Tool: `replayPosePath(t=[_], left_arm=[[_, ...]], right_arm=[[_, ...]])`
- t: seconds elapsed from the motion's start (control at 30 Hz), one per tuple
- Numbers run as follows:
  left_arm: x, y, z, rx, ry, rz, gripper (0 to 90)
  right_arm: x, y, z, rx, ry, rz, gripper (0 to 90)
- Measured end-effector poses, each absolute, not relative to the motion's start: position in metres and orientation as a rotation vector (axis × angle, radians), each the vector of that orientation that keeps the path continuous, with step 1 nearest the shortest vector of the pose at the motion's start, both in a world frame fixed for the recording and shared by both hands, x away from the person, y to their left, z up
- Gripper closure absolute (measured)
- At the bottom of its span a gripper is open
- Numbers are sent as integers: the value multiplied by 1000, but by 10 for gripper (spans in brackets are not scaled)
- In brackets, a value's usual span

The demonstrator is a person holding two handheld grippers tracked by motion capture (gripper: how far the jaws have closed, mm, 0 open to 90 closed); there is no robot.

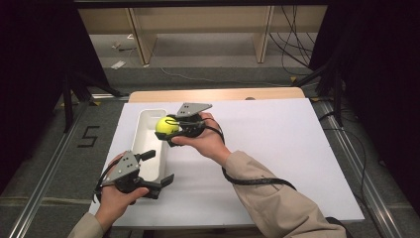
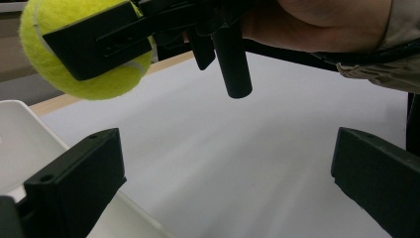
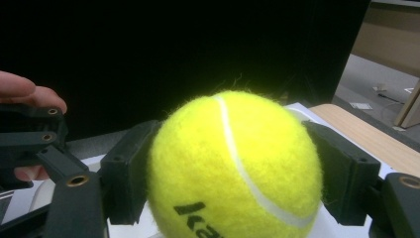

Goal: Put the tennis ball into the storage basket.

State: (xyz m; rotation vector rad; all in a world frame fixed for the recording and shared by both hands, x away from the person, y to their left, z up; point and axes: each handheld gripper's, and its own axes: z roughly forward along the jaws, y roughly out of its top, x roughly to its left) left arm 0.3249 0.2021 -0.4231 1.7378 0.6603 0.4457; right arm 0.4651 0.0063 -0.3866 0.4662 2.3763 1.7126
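Count: one tennis ball (image 1: 166,126), one white bin (image 1: 148,144), two tools, one white sheet on the counter (image 1: 277,148).

Ball: yellow-green, round, so no long axis to speak of. In the right tool's own view the white seam (image 3: 237,158) runs from the top of the ball down toward the lower right, and black lettering sits low on the face toward the camera, partly cut off by the frame edge. The ball is held in the air over the far end of the bin, near its right wall; whether it sits above the rim or just inside it is hard to judge from the high view.

Bin: long rectangular tub, long axis running away from the person, on the left part of the sheet. Its inside looks bare, as far as the high view shows.

Right tool (image 1: 171,130): jaws clenched on the ball, one pad on each side, both touching the felt. It points left across the counter, toward the bin.

Left tool (image 1: 159,168): jaws spread wide, nothing between them. It sits at the near end of the bin; in its own view one jaw is over the bin's rim (image 2: 20,129), the other over the sheet. Contact with the bin not clear.
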Motion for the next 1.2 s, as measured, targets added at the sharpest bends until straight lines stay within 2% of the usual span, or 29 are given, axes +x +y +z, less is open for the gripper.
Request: replayPosePath(t=[1.2], left_arm=[[325, 202, -423, 1736, 662, 443, 0]], right_arm=[[471, 19, -387, 456, 2386, 1705, 266]])
